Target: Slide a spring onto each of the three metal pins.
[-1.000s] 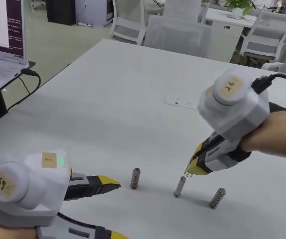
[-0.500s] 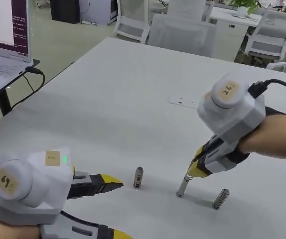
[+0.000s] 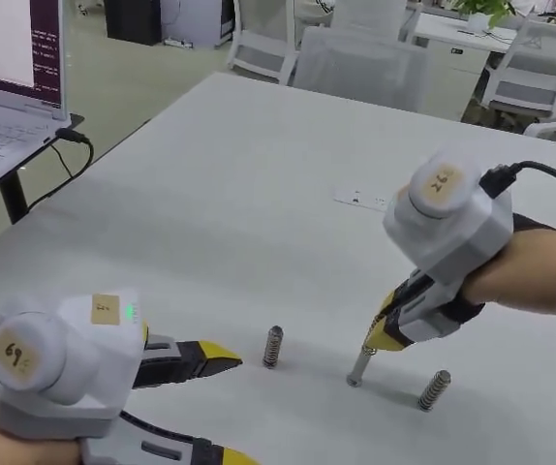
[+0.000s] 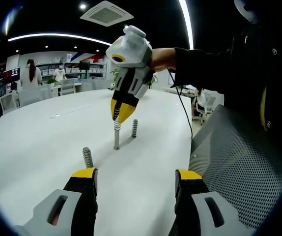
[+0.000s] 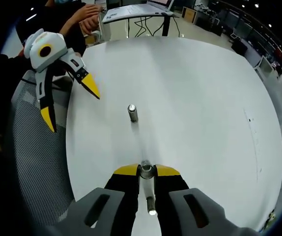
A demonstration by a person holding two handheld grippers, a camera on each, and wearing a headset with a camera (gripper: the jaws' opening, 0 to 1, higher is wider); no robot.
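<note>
Matt white table [image 3: 210, 194], smooth shiny metal pin [image 3: 357, 368], coiled grey metal spring [image 4: 115, 118].

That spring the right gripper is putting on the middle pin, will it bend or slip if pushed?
The spring is a thin open coil, so it will probably flex sideways under a push. It looks tiny, likely light enough to pop from the right gripper. The pin is slim and stands narrow, so it might tip.
</note>
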